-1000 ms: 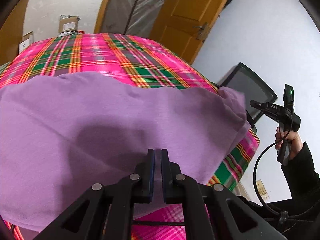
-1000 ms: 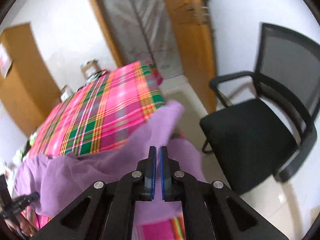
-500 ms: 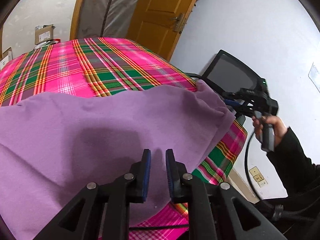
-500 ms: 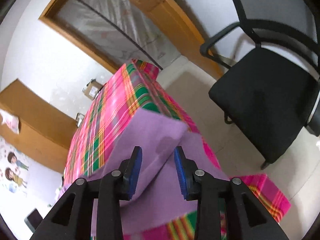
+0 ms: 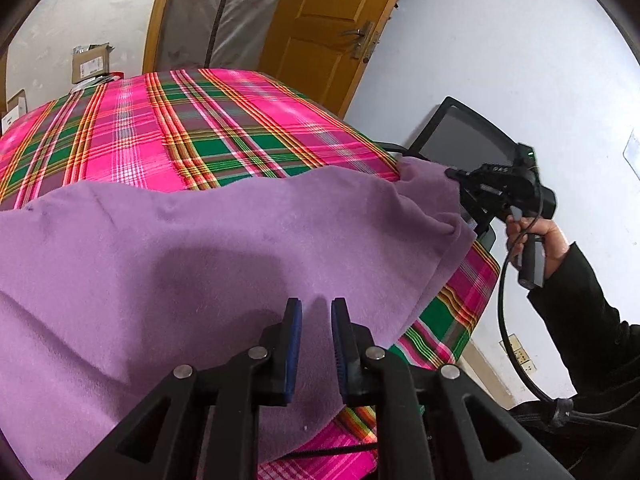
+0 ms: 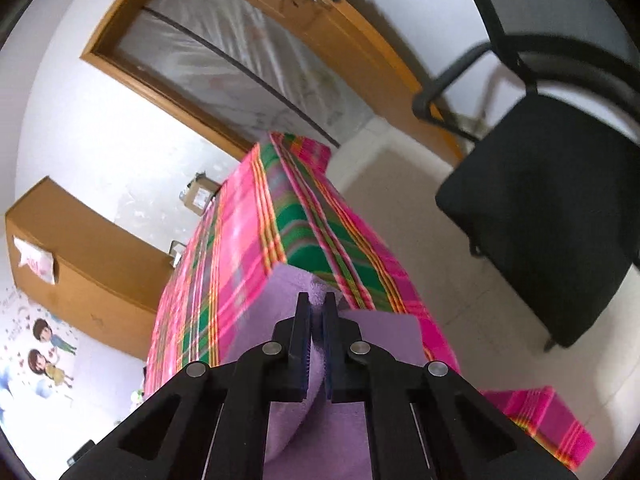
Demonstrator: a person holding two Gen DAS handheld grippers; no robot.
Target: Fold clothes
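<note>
A purple cloth [image 5: 200, 248] lies spread over the near half of the table, which is covered in pink and green plaid [image 5: 200, 132]. My left gripper [image 5: 316, 308] hovers open just above the cloth's near edge, with nothing pinched. In the left wrist view a hand holds my right gripper [image 5: 456, 176] at the cloth's far right corner. The right wrist view shows that gripper [image 6: 316, 300] with its jaws closing and a bunched fold of the purple cloth [image 6: 288, 284] pressed between the blue pads.
A black mesh office chair [image 6: 540, 200] stands right of the table on the pale floor. Behind the table are a wooden door [image 5: 320, 20], a plastic-covered doorway and cardboard boxes [image 5: 90, 62]. A black sleeve and cable [image 5: 504, 300] hang at the right.
My left gripper went from shut to open above the cloth. My right gripper rolled, moved onto the cloth's corner, opened wide and has now closed on a fold of it.
</note>
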